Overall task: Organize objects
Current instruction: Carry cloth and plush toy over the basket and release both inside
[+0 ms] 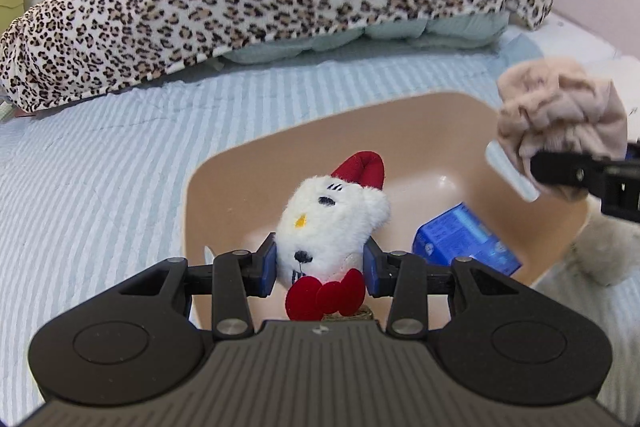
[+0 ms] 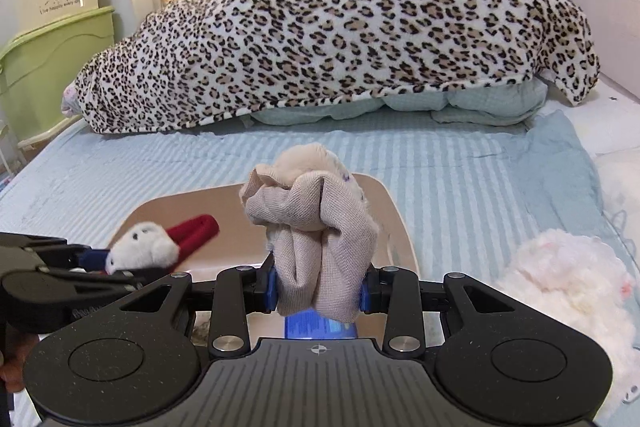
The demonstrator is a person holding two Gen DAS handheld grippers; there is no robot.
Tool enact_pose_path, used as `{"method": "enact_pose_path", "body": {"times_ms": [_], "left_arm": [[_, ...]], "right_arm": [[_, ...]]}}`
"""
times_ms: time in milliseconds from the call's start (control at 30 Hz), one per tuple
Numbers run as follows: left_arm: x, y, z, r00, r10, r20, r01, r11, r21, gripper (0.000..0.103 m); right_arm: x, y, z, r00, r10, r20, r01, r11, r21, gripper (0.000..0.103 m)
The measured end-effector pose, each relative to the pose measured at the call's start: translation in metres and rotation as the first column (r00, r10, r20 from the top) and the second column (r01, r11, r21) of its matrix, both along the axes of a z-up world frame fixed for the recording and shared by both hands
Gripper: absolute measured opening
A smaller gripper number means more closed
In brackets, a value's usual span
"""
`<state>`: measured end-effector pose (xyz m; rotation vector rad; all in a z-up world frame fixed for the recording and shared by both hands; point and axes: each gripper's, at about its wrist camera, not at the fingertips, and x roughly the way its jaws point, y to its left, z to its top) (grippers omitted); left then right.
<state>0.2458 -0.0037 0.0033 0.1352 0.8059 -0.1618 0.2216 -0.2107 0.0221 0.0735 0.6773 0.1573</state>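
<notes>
Holding above the beige plastic tub, where a blue packet is already lodged, a white plush toy is clamped by the left gripper and a crumpled beige cloth by the right gripper, both unreleased.

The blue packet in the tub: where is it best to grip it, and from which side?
Grip the blue packet across its thin upper edge, from above: it leans tilted against the tub wall, so its flat faces are hard to reach.
</notes>
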Motion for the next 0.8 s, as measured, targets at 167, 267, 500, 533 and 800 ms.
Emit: {"method": "enact_pose_path", "body": {"times_ms": [167,267,500,533,800], "left_arm": [[0.016,-0.005,-0.024,0.997,0.027,-0.071,-0.023,0.998,0.057,0.043],[0.021,-0.005,-0.035,0.994,0.02,-0.109,-0.013,0.998,0.065,0.043],[0.019,-0.004,-0.04,0.989,0.024,-0.147,-0.016,0.998,0.054,0.051],[0.016,-0.005,-0.037,0.989,0.028,-0.143,-0.02,0.998,0.056,0.056],[-0.01,0.0,-0.002,0.997,0.028,-0.077,-0.026,0.999,0.028,0.08]], "right_arm": [[0.024,0.007,-0.019,0.998,0.016,-0.054,-0.019,0.998,-0.056,0.033],[0.035,0.011,-0.031,0.995,0.029,-0.091,-0.036,0.996,-0.082,0.033],[0.042,0.014,-0.047,0.991,0.018,-0.134,-0.037,0.99,-0.134,0.053],[0.041,0.011,-0.046,0.991,0.014,-0.13,-0.03,0.992,-0.126,0.055],[0.005,-0.01,-0.012,0.999,0.0,-0.055,-0.006,0.994,-0.11,0.089]]}}
